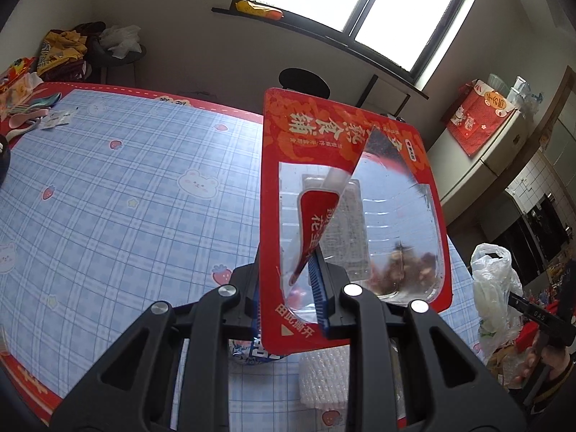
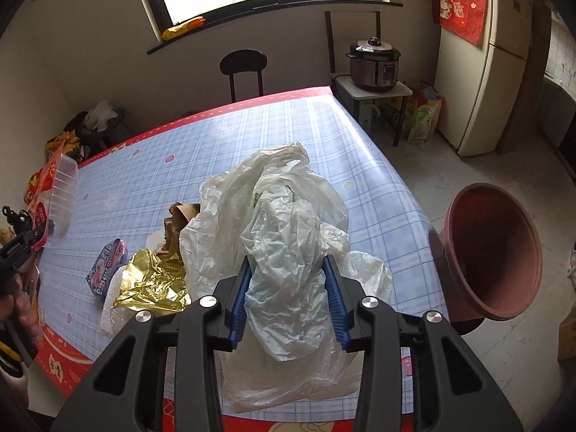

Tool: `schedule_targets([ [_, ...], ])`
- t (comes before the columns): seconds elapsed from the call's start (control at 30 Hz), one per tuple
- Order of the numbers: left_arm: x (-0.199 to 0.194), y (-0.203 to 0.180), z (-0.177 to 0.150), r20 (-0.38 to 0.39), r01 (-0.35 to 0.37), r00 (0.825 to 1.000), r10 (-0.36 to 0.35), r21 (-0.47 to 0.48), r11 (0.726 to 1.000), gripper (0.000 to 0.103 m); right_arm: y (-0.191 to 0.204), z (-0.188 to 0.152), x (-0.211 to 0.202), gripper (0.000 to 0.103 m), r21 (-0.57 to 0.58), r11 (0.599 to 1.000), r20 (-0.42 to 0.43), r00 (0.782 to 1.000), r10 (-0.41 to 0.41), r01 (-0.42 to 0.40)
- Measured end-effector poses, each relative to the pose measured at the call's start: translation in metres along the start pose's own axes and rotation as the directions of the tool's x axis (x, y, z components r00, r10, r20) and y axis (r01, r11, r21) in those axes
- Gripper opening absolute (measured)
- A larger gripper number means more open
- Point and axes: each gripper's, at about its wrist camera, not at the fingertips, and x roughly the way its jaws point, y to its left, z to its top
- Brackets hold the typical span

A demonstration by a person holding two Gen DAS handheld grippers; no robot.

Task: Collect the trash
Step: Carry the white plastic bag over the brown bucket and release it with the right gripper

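My left gripper is shut on the edge of a clear plastic food tray with a red printed rim and holds it upright above the table; food scraps lie in its bottom corner. The tray also shows far left in the right wrist view. My right gripper is shut on a crumpled white plastic bag above the table's near edge. The bag also shows at the right of the left wrist view.
On the blue checked tablecloth lie gold foil, brown paper, a small blue-pink box and white foam wrap. A brown plastic bin stands off the table's right edge. A chair stands beyond the table.
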Motion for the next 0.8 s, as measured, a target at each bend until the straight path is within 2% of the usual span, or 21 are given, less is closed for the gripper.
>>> schedule_targets([
  [0.2,-0.027,-0.024,0.003,0.038,-0.005,0.999,0.004,0.036,0.999,0.026,-0.025,0.016,-0.040,0.038,0.027,1.000,0.101,0.995,-0.001,-0.002],
  [0.43,-0.032,-0.089,0.008,0.043,0.064,0.997,-0.068,0.091,0.994,0.026,-0.081,0.027,-0.070,0.038,0.075,0.997,0.178,0.983,-0.040,0.027],
  [0.63,-0.021,-0.161,0.001,0.014,0.119,0.992,-0.123,0.164,0.979,0.026,-0.150,0.025,-0.076,0.038,0.136,0.987,0.186,0.976,-0.112,0.088],
  [0.8,-0.006,-0.217,-0.012,-0.017,0.149,0.989,-0.149,0.209,0.967,0.026,-0.218,0.020,-0.064,0.038,0.196,0.971,0.154,0.974,-0.166,0.135],
])
